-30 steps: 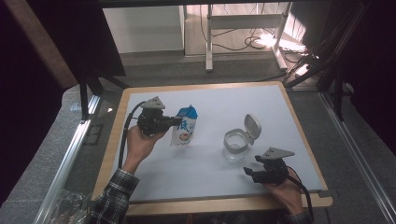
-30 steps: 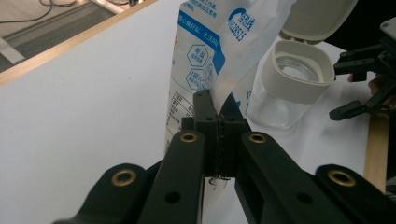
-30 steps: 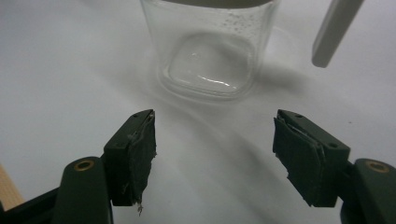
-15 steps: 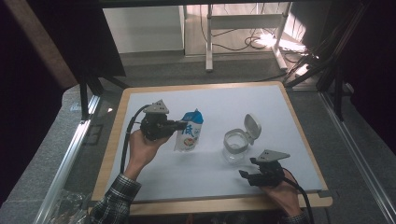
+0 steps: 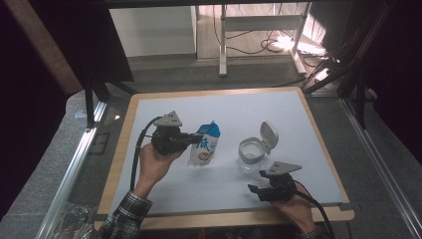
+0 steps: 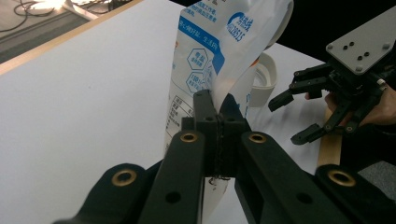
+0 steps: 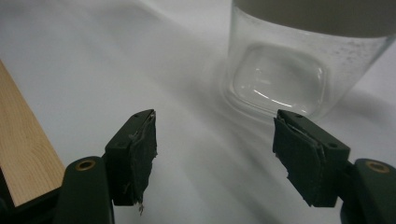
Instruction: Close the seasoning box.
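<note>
The left claw (image 5: 191,141) is fully closed on the edge of a blue-and-white pouch (image 5: 205,146). In the left gripper view, the two black jaws meet with the pouch's side seam pinched between them, and the pouch (image 6: 219,51) rises above the pinch point and leans to the right. In the high view, the pouch stands near the middle of the counter (image 5: 164,107), on its white surface, with the blue top uppermost and the printed face toward the camera. The left hand (image 5: 154,162) holds the gripper body level, jaws pointing toward the pouch from its left side.

A clear jar (image 5: 250,155) stands to the right of the pouch, apart from it. Its hinged white lid (image 5: 269,134) is open and stands tilted back at the far side of the jar's mouth.

The right claw (image 5: 255,189) rests low near the front edge of the counter, just in front of the jar. Its jaws stand partly open with nothing between them. In the right gripper view, both pads are well separated over the white surface, and the base of the jar (image 7: 289,70) lies just beyond them, not touching either pad. The wooden rim (image 7: 25,149) of the counter shows at the left of that view. The right hand (image 5: 298,209) holds the gripper from behind.
</note>
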A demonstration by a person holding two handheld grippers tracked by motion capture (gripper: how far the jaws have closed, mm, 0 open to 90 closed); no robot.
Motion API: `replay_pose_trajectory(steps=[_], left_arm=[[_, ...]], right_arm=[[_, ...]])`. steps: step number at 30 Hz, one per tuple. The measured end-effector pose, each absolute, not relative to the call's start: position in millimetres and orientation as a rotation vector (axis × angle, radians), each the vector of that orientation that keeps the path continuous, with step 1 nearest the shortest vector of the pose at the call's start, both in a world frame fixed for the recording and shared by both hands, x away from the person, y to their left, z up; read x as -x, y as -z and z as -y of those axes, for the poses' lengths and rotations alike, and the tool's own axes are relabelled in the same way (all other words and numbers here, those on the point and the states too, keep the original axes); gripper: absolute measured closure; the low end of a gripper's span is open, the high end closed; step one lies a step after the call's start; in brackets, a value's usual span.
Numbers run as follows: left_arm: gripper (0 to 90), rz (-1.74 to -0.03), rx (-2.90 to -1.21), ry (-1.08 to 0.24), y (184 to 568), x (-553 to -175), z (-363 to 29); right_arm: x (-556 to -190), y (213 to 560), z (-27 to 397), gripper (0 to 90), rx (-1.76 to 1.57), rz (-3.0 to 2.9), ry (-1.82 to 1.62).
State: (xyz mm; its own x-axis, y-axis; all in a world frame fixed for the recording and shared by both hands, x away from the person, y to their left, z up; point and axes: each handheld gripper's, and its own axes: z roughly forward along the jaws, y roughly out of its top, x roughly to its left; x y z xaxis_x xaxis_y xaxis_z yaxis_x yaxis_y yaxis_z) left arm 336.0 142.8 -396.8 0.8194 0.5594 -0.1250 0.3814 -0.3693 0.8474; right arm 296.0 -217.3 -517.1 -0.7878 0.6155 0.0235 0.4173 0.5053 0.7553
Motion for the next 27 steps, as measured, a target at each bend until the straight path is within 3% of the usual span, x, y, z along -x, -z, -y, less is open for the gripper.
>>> replay_pose_trajectory(steps=[27], left_arm=[[90.0,-0.642,-2.029,-0.178,388.1,-322.3,-118.5]], right_arm=[[-292.2,518.9,178.4,31.7,-0.804,-2.508,-1.174]])
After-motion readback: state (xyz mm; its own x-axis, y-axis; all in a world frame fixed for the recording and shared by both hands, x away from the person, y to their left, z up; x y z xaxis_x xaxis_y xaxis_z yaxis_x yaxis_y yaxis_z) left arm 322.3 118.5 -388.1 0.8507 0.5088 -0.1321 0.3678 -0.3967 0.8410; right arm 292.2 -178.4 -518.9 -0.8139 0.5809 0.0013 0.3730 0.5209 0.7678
